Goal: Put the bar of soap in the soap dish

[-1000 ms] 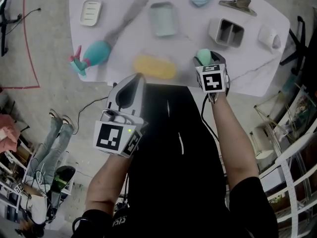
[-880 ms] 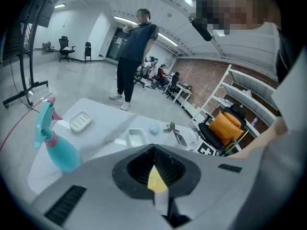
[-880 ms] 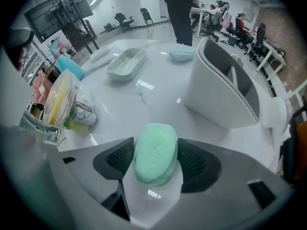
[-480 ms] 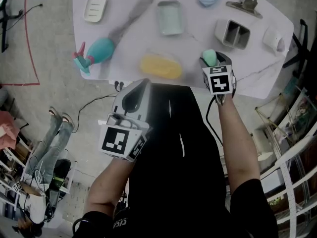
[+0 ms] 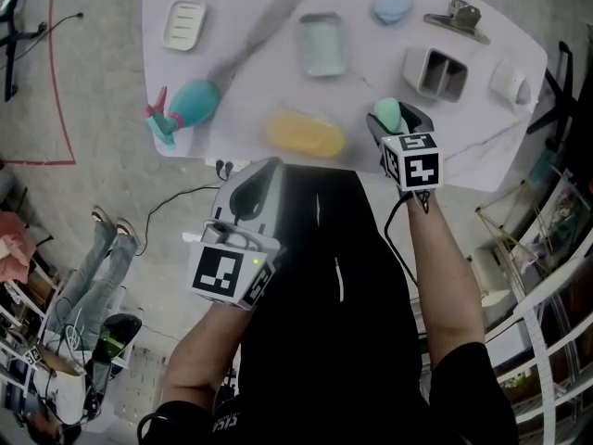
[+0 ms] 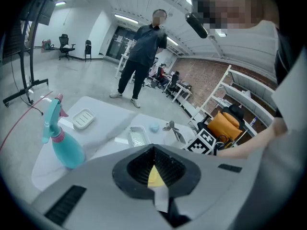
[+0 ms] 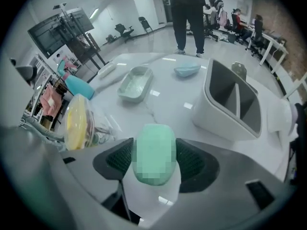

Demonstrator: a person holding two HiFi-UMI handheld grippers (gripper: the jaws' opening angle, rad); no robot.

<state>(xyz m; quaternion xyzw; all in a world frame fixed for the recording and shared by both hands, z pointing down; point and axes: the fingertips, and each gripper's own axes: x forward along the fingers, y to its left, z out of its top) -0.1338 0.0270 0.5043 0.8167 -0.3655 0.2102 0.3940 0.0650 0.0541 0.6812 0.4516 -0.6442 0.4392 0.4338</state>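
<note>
My right gripper (image 5: 392,119) hovers over the white table's near edge (image 5: 463,170), shut on a pale green bar of soap (image 5: 387,112). In the right gripper view the soap (image 7: 153,153) sits upright between the black pads (image 7: 194,161). A pale green soap dish (image 5: 321,44) lies at the table's far middle, ahead and to the left (image 7: 135,83). A white ribbed soap dish (image 5: 182,24) lies at the far left corner. My left gripper (image 5: 263,167) is shut on nothing, just off the table's near edge, pointing at a yellow wrapped item (image 5: 305,133).
A teal spray bottle (image 5: 183,108) lies at the left edge. A white two-slot holder (image 5: 429,70), a blue soap (image 5: 393,6), a metal binder clip (image 5: 457,17) and a white cup-like thing (image 5: 511,82) stand to the right. A person (image 6: 144,51) stands beyond the table.
My left gripper has drawn back a little from the table's edge. The right gripper with the green soap has barely moved relative to the table.
</note>
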